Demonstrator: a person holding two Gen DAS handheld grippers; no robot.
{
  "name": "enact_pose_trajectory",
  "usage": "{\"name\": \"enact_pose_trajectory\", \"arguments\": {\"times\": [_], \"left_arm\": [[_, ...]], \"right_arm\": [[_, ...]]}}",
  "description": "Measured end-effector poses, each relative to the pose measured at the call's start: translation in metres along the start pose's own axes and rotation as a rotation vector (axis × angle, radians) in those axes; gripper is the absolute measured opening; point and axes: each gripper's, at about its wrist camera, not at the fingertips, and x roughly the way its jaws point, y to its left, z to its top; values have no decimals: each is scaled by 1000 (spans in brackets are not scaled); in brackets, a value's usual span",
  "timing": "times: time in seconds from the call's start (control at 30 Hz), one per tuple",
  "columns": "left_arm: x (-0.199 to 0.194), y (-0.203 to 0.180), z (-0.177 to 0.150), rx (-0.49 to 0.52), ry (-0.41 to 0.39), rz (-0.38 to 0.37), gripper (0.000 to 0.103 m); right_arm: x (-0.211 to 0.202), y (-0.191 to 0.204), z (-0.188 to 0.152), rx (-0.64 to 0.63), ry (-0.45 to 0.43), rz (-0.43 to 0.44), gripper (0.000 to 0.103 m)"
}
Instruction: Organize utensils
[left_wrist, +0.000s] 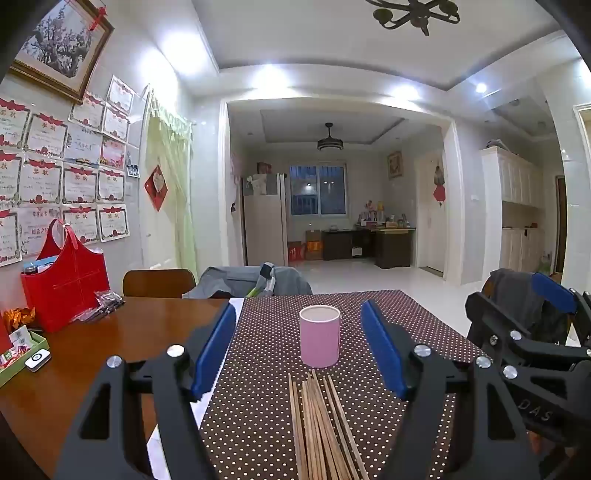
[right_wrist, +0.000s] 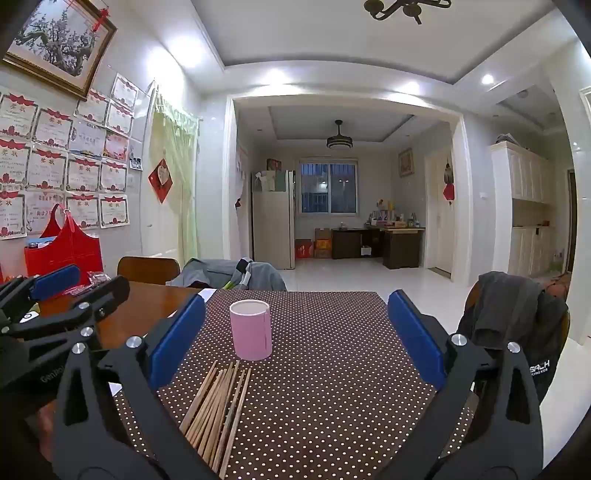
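Lying flat on a dotted brown cloth (left_wrist: 369, 325), the bundle of wooden chopsticks (left_wrist: 321, 428) runs lengthwise away from the left claw (left_wrist: 299, 354), its far tips fanned slightly and stopping just short of a pink cup (left_wrist: 320, 336) that stands upright beyond them. The left claw hangs above the bundle with its blue pads (left_wrist: 216, 350) spread wide on either side, gripping nothing. The right claw (right_wrist: 295, 336) is also wide open and empty; from it the chopsticks (right_wrist: 218, 410) lie low and to the left, slanting toward the pink cup (right_wrist: 251, 330) ahead-left. Bare cloth stretches ahead and right of the right claw up to the tabletop's far edge. Left of the cloth, the wooden tabletop (left_wrist: 122, 332) carries a red bag (left_wrist: 66, 284). Chairs draped with clothing (right_wrist: 513, 314) stand at the far and right edges, with open tiled floor (right_wrist: 369, 273) beyond.
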Motion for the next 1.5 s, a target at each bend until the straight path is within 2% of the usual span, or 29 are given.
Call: {"name": "enact_pose_trajectory", "arguments": {"times": [1.5], "left_arm": [[-1,2,-3,3,7,-8,70]], "right_arm": [[6,-7,-6,14,20,1,97]]}}
